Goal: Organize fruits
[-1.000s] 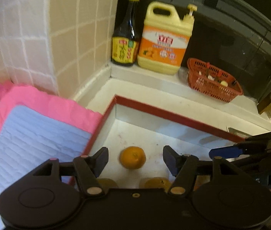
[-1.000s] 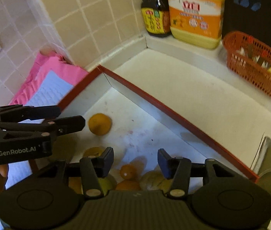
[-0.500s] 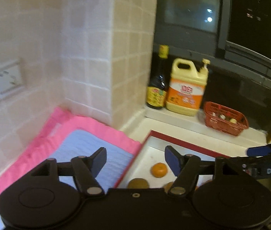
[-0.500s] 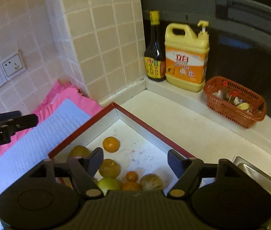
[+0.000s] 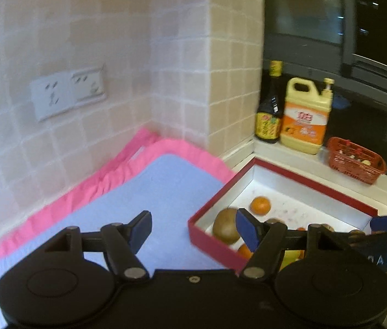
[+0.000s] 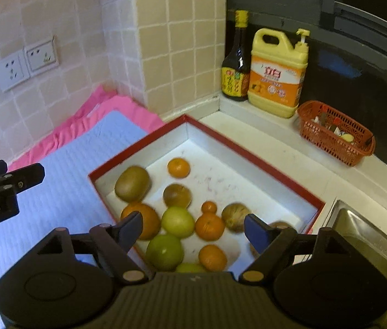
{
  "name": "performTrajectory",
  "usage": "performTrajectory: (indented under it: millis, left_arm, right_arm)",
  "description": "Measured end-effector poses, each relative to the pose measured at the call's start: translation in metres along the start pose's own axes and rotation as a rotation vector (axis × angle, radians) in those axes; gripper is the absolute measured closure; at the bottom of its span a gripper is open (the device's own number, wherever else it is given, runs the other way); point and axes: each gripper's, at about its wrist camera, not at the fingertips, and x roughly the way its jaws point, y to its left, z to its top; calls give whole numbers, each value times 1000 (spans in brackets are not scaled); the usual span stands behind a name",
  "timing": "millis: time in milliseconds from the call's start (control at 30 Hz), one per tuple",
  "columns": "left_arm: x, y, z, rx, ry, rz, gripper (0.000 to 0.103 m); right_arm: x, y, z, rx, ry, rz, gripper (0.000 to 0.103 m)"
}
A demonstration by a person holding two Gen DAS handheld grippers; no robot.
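Your right gripper (image 6: 193, 229) hangs above the near end of the red box (image 6: 248, 155) with its jaws apart and nothing between them; they have just been opening. Your left gripper (image 5: 192, 224) is likewise spread and empty, its jaws having widened a little, one finger over the blue mat (image 5: 149, 192) and the other over the box's left corner.

Readable writing is scarce. Your left gripper's body, seen from the right wrist, reads "Robot.AI", cut off at the frame edge. Your right gripper's body, in the left wrist view, shows "DAS". The yellow jug (image 6: 278, 74) carries an orange label with red characters, and the dark bottle (image 6: 235, 63) a yellow label; neither can be read.

The mat, edged in pink, lies bare along the tiled wall, touching the box's left rim. White counter runs between the box and the ledge, and a steel sink (image 6: 371, 244) sits just past the box's right corner.

The box holds the fruit loose: a kiwi (image 6: 132, 183) near the left wall, a small orange (image 6: 178, 167) farthest back, with more oranges, green fruits and brownish round fruits crowded at the near end. The far half of its white floor is bare. The orange basket (image 6: 335, 134) on the ledge holds small items too tiny to tell.
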Motion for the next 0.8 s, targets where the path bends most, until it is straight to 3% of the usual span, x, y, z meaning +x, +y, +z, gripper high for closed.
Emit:
performTrajectory:
  millis: [200,800]
  left_arm:
    - [-2,4,-13,-20,38,2,23]
    - [-7,7,-16,-43,36,7,22]
  right_arm:
    - [-2,9,-7,-27,-3,3,20]
    - [-4,12,-10,-39,-17,-6,20]
